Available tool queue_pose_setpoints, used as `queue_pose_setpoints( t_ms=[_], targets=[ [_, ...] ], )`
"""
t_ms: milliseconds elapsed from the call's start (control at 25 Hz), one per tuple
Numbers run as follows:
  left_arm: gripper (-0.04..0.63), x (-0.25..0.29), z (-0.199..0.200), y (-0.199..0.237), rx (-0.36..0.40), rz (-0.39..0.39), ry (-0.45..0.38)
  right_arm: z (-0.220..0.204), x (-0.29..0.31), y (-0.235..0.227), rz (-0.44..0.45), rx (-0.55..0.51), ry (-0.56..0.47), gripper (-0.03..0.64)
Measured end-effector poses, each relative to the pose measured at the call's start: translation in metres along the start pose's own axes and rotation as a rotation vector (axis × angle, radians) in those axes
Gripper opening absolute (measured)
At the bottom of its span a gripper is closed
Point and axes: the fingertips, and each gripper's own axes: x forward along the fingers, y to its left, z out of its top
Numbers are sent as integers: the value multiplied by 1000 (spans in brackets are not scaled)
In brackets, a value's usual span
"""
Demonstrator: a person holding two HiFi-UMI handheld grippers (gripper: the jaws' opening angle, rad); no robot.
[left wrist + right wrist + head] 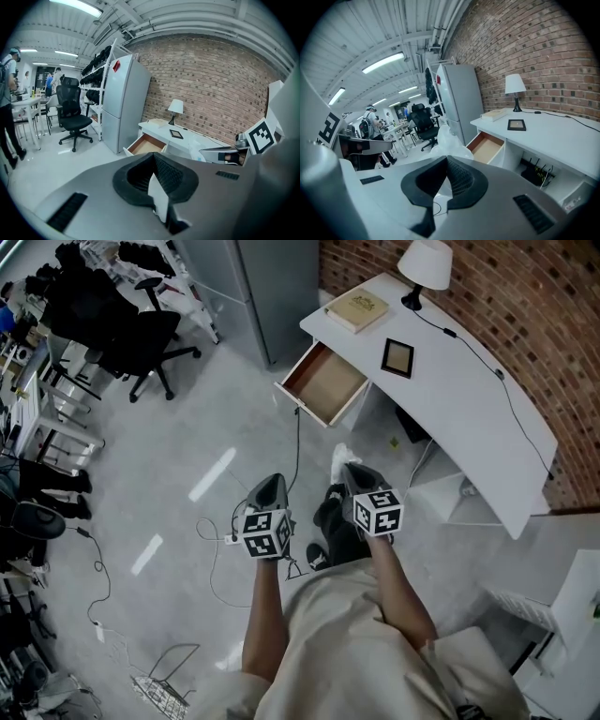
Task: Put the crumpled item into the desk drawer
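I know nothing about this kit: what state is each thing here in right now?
Right gripper: shut on the crumpled item.
Left gripper: shut, nothing between its jaws.
Desk drawer: pulled open, looks empty.
Picture frame: lying flat on the desk.
Lamp: standing upright.

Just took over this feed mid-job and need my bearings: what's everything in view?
desk: one, white, by brick wall
drawer: one, brown inside, open at desk's end
book: one, tan, on desk
picture frame: one, black, on desk
lamp: one, white, on desk
fridge: one, grey, beside desk
office chair: one, black, on floor
crumpled item: one, white, in right gripper
left gripper: one, grey, shut, empty
right gripper: one, grey, shut on crumpled item
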Motion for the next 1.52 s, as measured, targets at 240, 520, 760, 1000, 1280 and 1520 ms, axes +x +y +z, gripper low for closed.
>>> queue_pose_setpoints(
  t_ms=[240,520,760,1000,1280,1520],
  targets=[
    [17,30,12,23,52,13,30,18,49,-5,20,13,-3,26],
    [15,83,37,45,80,20,79,53,107,-21,30,-42,21,26],
    [15,131,68,56,112,22,91,90,149,-45,39,-37,13,26],
    [15,174,100,62,193,21,106,116,185,-68,43,-31,18,26],
    [15,223,113,68,175,26,122,137,211,-105,31,-31,10,26],
    [15,250,123,60,124,9,100,131,214,-135,6,-26,36,26]
  ],
)
